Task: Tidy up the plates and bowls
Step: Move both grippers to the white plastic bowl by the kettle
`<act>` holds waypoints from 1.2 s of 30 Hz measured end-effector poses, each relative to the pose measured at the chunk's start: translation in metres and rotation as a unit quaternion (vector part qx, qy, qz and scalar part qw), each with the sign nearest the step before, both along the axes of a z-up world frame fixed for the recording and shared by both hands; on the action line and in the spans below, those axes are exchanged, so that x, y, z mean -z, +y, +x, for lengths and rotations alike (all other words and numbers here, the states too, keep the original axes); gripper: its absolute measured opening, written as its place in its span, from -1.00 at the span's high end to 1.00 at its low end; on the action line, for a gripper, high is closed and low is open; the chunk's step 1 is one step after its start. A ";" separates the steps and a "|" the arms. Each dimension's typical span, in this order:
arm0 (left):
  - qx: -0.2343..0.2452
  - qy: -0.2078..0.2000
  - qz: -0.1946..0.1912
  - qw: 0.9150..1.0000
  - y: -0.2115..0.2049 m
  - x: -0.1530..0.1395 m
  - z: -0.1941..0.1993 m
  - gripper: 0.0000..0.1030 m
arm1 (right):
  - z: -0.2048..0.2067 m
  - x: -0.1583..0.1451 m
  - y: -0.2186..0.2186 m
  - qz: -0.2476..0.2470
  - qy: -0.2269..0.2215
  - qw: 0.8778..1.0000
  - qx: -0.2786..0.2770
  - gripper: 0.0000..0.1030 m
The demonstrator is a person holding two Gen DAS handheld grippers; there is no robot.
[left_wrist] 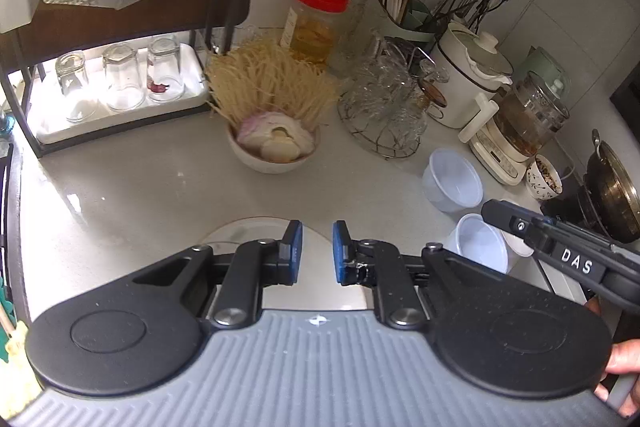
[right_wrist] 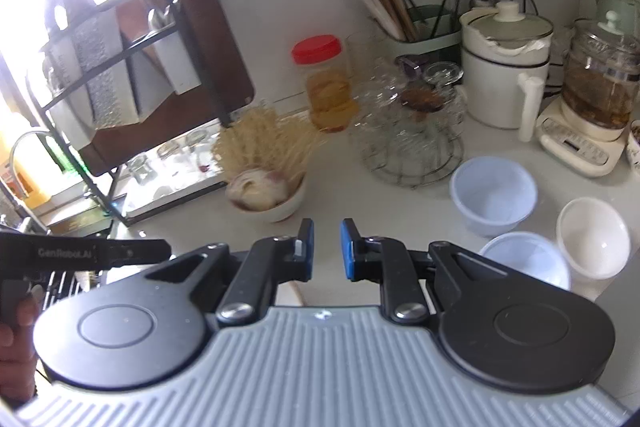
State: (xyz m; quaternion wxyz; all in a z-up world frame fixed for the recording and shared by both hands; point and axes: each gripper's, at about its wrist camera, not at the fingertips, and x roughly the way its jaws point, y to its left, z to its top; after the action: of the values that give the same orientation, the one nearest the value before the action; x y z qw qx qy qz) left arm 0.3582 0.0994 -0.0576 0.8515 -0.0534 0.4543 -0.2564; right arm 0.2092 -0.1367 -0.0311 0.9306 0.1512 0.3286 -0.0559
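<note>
My left gripper (left_wrist: 317,233) is open and empty, hovering over a pale plate (left_wrist: 244,231) on the grey counter. My right gripper (right_wrist: 326,231) is open and empty above the counter, left of the bowls. Two translucent plastic bowls (right_wrist: 493,194) (right_wrist: 524,259) and a white bowl (right_wrist: 594,241) stand at its right. In the left wrist view the plastic bowls (left_wrist: 454,179) (left_wrist: 480,241) sit at the right, with the right gripper's body (left_wrist: 560,251) above the near one. A white bowl of food (left_wrist: 272,153) (right_wrist: 266,193) stands ahead.
A black rack (left_wrist: 120,83) with upturned glasses stands at the left. Behind are dried noodles (left_wrist: 268,79), a red-lidded jar (left_wrist: 314,23), a wire basket of glassware (left_wrist: 380,107), a chopstick holder (left_wrist: 400,7), a white pot (left_wrist: 468,75), a glass kettle (left_wrist: 524,123) and a wok (left_wrist: 616,187).
</note>
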 end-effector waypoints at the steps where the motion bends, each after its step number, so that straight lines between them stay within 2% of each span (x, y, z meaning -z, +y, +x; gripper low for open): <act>1: 0.001 0.001 -0.004 1.000 -0.006 0.000 -0.002 0.66 | -0.001 -0.001 -0.007 0.004 -0.001 1.000 0.003 0.65; 4: 0.004 0.002 -0.001 1.000 -0.025 0.002 -0.005 0.55 | -0.006 0.000 -0.026 -0.001 0.000 1.000 0.009 0.65; 12: 0.022 0.020 -0.006 1.000 -0.085 0.011 -0.008 0.55 | -0.019 0.012 -0.078 0.009 0.021 0.999 0.035 0.65; 21: 0.074 0.043 0.008 0.996 -0.176 0.028 -0.004 0.54 | -0.033 0.034 -0.137 0.042 0.041 0.996 0.073 0.62; 22: 0.079 0.048 0.011 0.996 -0.186 0.033 -0.003 0.54 | -0.035 0.038 -0.145 0.046 0.047 0.995 0.080 0.48; 23: 0.084 0.054 0.012 0.995 -0.194 0.037 -0.002 0.54 | -0.037 0.042 -0.153 0.052 0.051 0.994 0.087 0.11; 25: 0.095 0.071 0.015 0.993 -0.212 0.047 0.000 0.54 | -0.042 0.050 -0.167 0.072 0.054 0.992 0.092 -0.25; 27: 0.110 0.086 0.016 0.990 -0.227 0.058 0.002 0.46 | -0.045 0.059 -0.178 0.088 0.060 0.990 0.087 -0.24; 29: 0.112 0.101 0.027 0.988 -0.240 0.071 0.004 0.28 | -0.046 0.070 -0.187 0.101 0.072 0.988 0.090 -0.23; 36: 0.106 0.124 0.061 0.985 -0.272 0.103 0.012 0.27 | -0.039 0.110 -0.210 0.162 0.116 0.975 0.094 -0.21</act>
State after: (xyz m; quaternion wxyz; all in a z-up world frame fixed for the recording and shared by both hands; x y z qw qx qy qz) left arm 0.3702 -0.1724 -0.1607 0.7580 0.0158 0.5745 -0.3084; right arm 0.1704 -0.3462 -0.1412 0.8399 0.3228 0.4231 -0.1065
